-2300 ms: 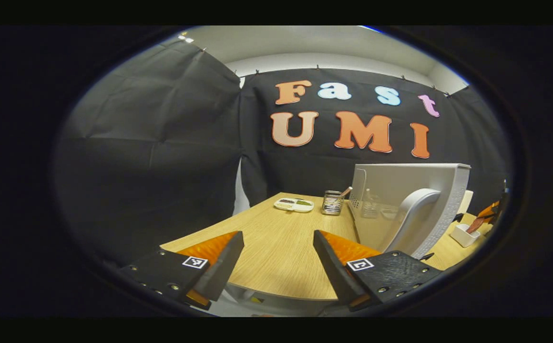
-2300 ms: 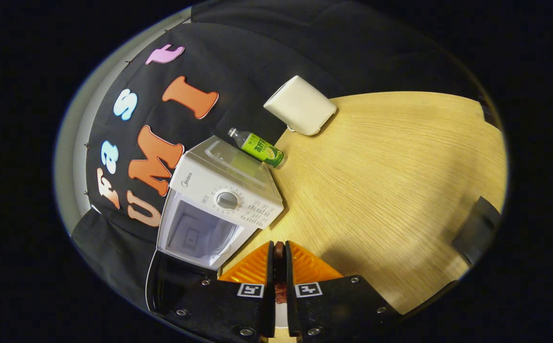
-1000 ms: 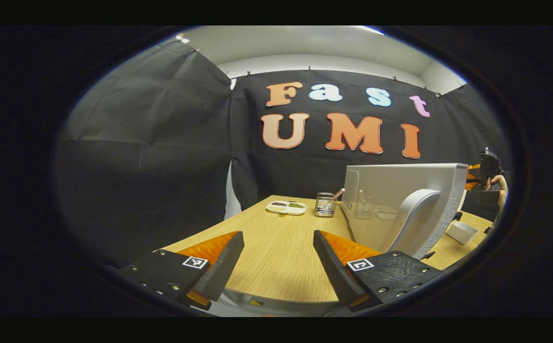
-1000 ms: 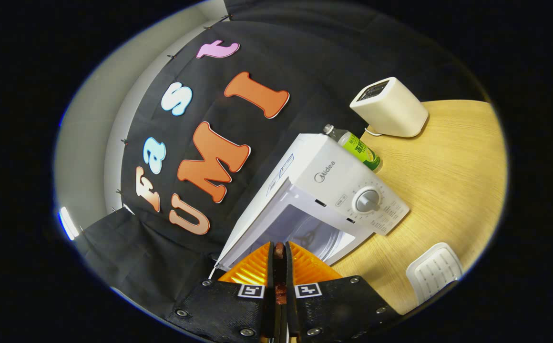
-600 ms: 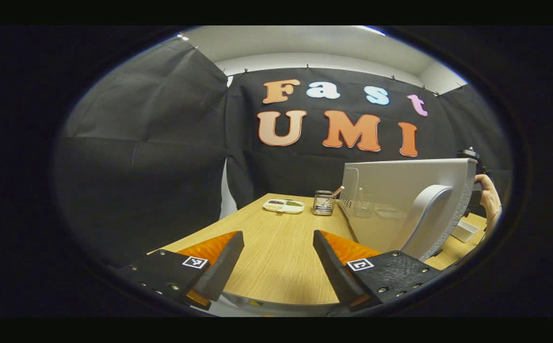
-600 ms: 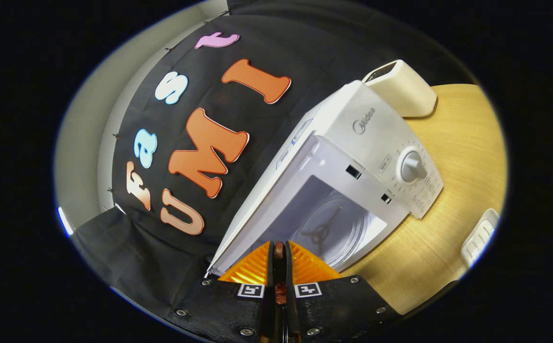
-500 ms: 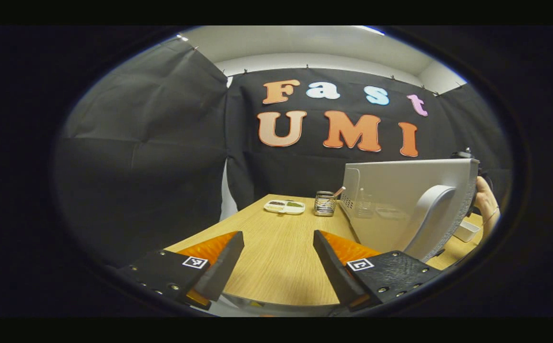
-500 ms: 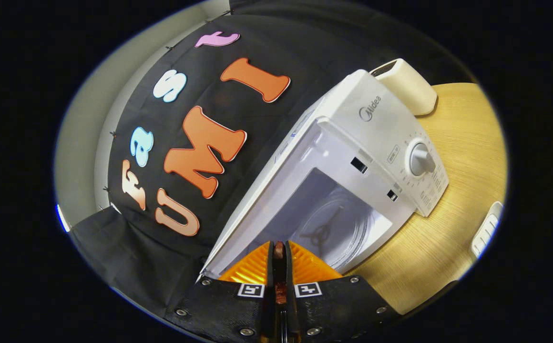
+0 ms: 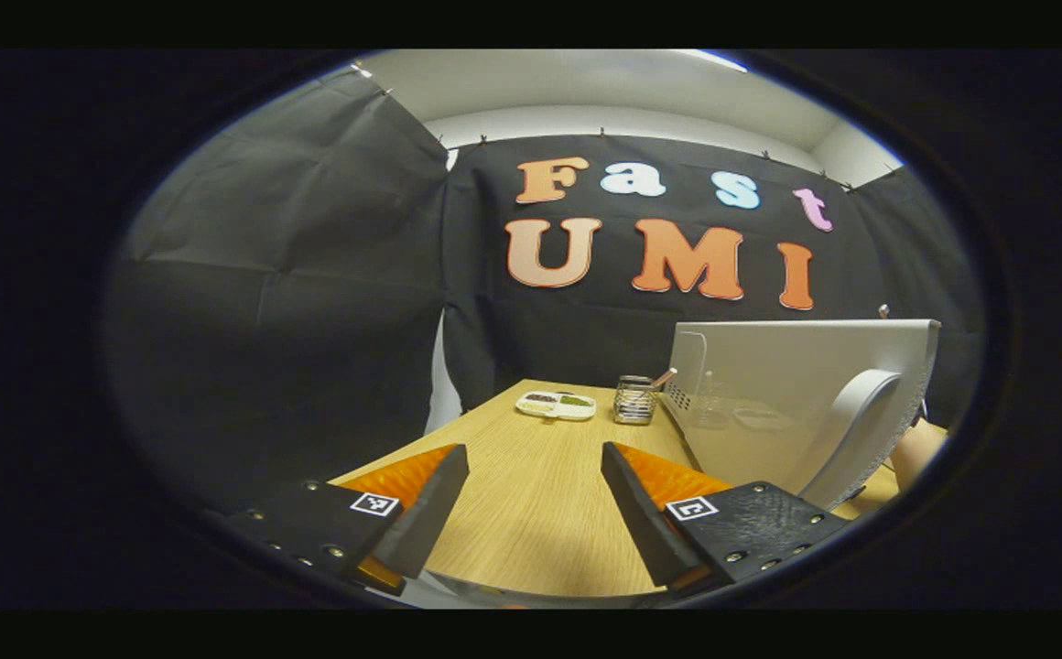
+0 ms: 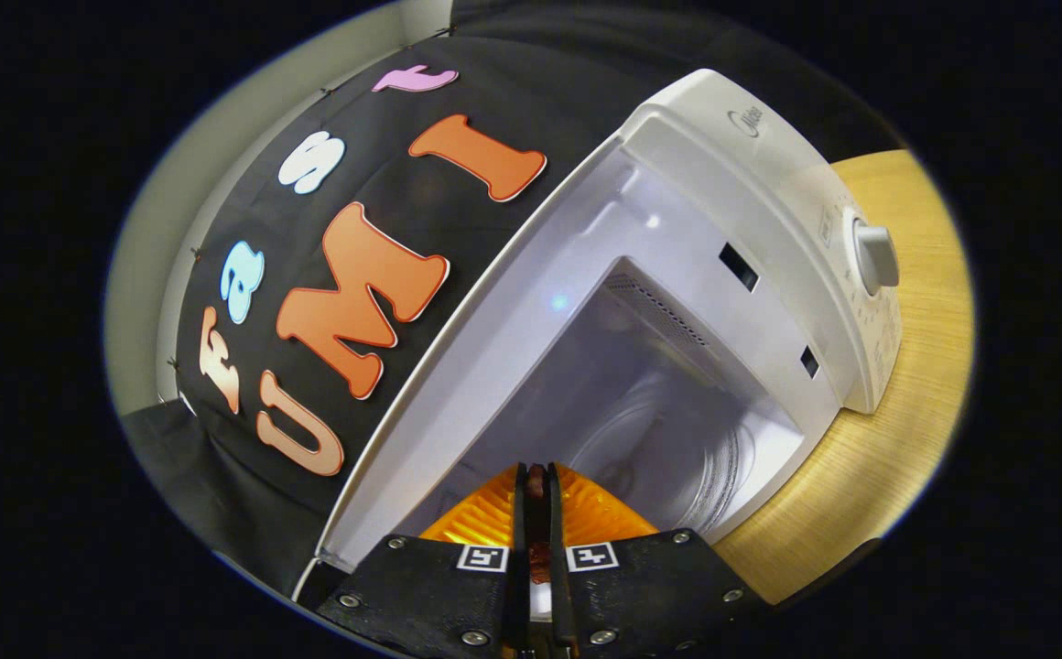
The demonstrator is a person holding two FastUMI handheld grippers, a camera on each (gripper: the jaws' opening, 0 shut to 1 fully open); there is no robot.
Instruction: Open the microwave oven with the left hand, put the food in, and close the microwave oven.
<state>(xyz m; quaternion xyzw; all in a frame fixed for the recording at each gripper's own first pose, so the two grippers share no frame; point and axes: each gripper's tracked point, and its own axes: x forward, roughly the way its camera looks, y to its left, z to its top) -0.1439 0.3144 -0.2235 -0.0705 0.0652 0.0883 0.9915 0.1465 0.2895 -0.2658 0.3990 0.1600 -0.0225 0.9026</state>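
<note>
1. Carrying the food [image 10: 536, 476] into the microwave [image 10: 751, 238] is the step I judge to be in hand: the door [image 9: 796, 384] stands swung open, and in the right gripper view the cavity with its glass turntable [image 10: 668, 448] gapes just ahead of my right hand-held gripper [image 10: 536, 490].
2. That gripper's fingers are pressed together on a small reddish-brown piece of food, of which I see little more than a sliver between them.
3. My left hand-held gripper [image 9: 531, 476] is spread wide and empty above the table [image 9: 531, 494], just beside the door's handle [image 9: 847, 430].
4. Next I need to push deeper, lower the food onto the turntable, release, back out, then swing the door shut with the left.
5. Against the frame half a second ago, the cavity looms much larger and closer, and the door has slid slightly rightward in the left gripper view.
</note>
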